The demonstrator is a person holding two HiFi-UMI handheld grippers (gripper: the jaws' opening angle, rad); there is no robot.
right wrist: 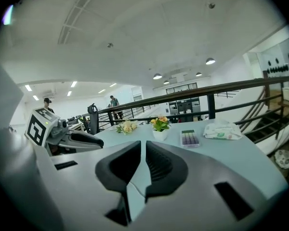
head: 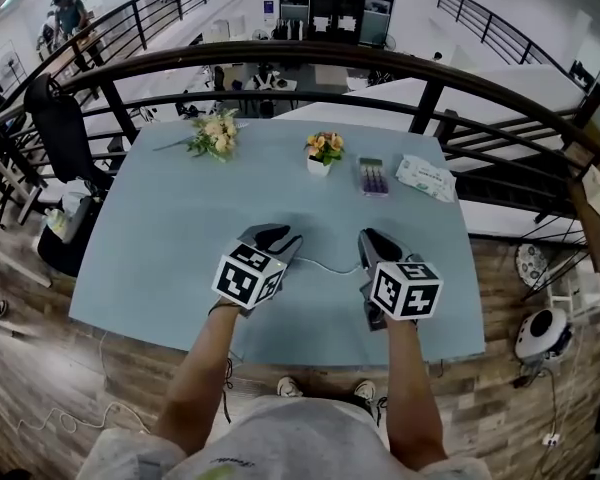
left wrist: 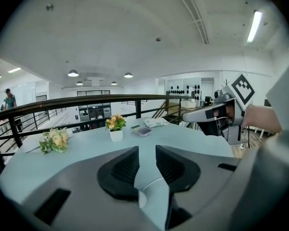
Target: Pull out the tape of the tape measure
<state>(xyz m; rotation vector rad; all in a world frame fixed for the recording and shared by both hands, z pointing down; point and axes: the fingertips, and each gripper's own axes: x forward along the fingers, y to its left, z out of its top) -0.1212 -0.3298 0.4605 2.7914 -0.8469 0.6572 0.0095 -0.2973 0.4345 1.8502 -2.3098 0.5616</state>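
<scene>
A thin white tape (head: 330,266) lies in a shallow curve on the light blue table (head: 180,228), running between my two grippers. My left gripper (head: 280,236) sits at its left end; in the left gripper view (left wrist: 147,160) the jaws stand apart, and the white strip (left wrist: 151,186) passes low between them without the pads pressing on it. My right gripper (head: 372,240) is at the tape's right end. Its jaws (right wrist: 143,160) are nearly together, pinching a pale strip (right wrist: 130,189) low down. The tape measure's case is hidden.
At the table's far side lie a bunch of pale flowers (head: 215,133), a small white pot of orange flowers (head: 323,150), a calculator (head: 372,176) and a wipes pack (head: 426,176). A dark railing (head: 300,58) runs behind. The front edge is close to the person's arms.
</scene>
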